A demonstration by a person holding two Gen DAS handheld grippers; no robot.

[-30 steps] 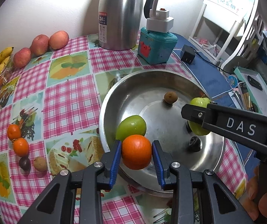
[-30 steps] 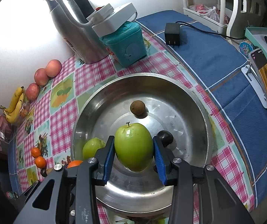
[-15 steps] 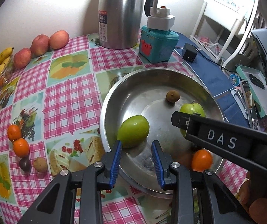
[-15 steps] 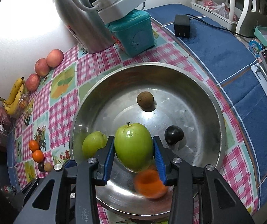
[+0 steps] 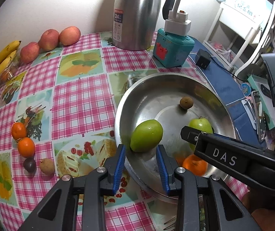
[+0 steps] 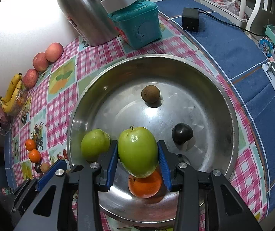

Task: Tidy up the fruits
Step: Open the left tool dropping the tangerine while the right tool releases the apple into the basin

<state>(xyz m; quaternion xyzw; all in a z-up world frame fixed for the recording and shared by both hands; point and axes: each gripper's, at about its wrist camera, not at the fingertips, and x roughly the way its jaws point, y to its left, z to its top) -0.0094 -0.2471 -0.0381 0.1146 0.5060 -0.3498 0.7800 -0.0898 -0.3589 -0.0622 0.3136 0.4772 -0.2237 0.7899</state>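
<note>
The right gripper [image 6: 138, 155] pinched a green apple [image 6: 137, 151] between its blue pads [image 6: 161, 158], both pressing the fruit's sides, above the steel bowl [image 6: 231, 127]. An orange [image 6: 146, 183] lay in the bowl directly beneath it, at six o'clock. A second green fruit [image 6: 95, 144] sat at nine o'clock of the held apple, a dark plum [image 6: 181, 133] at two o'clock and a brown longan [image 6: 150, 94] at twelve. The left gripper [image 5: 140, 165] stood slightly spread and empty over the bowl's near rim, its pads [image 5: 121, 163] touching nothing. Two tangerines [image 5: 26, 147] remained on the checked tablecloth [image 5: 79, 104] at nine o'clock of the bowl.
</note>
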